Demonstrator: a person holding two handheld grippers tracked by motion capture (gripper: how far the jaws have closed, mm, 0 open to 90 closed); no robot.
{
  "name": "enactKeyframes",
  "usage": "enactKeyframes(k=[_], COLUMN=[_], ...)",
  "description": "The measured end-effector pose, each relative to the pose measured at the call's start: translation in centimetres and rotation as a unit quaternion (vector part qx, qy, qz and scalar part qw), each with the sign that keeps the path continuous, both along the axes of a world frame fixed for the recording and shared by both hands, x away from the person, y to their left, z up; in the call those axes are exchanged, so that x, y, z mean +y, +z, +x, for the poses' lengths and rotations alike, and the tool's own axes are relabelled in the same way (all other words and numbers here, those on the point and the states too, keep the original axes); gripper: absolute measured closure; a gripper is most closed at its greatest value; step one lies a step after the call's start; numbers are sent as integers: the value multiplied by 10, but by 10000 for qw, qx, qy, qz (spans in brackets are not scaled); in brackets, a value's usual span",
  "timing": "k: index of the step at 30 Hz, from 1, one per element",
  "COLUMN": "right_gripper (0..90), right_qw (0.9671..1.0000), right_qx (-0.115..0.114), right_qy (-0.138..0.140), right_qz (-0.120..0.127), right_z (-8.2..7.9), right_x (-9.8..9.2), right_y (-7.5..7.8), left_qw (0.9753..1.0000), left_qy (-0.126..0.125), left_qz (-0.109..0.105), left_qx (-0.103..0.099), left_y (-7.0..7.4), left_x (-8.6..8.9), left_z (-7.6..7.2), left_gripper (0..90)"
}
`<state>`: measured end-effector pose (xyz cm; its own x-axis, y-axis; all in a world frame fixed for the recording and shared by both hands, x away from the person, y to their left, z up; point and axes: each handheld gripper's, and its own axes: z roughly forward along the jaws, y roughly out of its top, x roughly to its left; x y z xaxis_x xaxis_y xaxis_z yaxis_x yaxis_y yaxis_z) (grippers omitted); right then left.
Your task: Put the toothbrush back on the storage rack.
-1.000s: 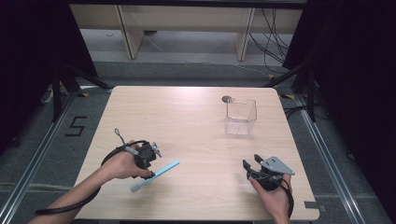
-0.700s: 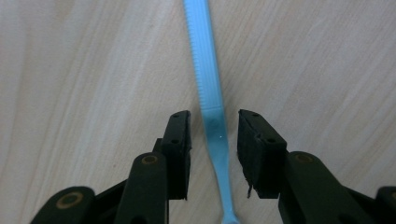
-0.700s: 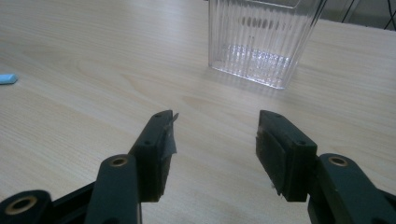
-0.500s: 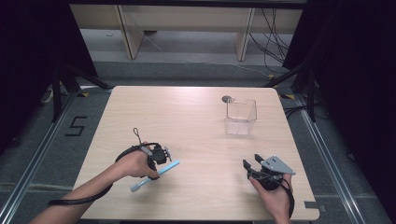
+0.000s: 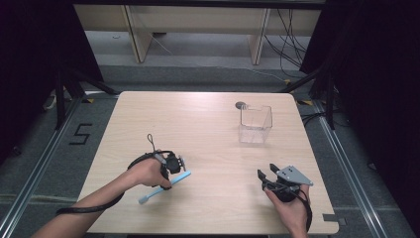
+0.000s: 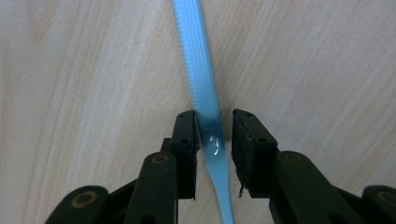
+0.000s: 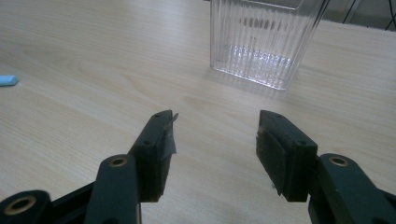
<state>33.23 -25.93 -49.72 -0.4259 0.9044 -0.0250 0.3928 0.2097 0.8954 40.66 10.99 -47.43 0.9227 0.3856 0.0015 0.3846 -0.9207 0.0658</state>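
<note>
While the blue toothbrush (image 6: 205, 100) lies flat on the table (image 6: 327, 70) between the left gripper (image 6: 212, 133) jaws, spread and not yet pinching, both should be closed squarely on the handle; right gripper (image 7: 215, 135) jaws spread, nothing held.

A pale wooden desk (image 5: 208, 129) fills the middle of the frame. A blue toothbrush (image 5: 163, 187) lies flat on it at lower left; a clear ribbed box (image 5: 255, 124) stands toward the upper right.

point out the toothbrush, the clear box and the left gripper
toothbrush (image 6: 201, 74), left gripper view, ribbed handle
clear box (image 5: 255, 124), high view, front wall
left gripper (image 6: 212, 133), left gripper view, between its fingers
</note>
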Motion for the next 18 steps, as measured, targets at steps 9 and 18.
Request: enactKeyframes(k=[9,18], right_gripper=[471,470], right_qw=[10000,9998], right_qx=[1,148], right_qy=[14,-31], right_qz=[-6,117], right_z=[0,-2], right_x=[0,3], right_y=[0,0], left_qw=[9998,9995], left_qy=[-100,-274], left_qz=[142,181], left_qx=[0,21], left_y=[-2,-4], left_x=[-1,-3], left_z=[1,-3], left_gripper=[720,766])
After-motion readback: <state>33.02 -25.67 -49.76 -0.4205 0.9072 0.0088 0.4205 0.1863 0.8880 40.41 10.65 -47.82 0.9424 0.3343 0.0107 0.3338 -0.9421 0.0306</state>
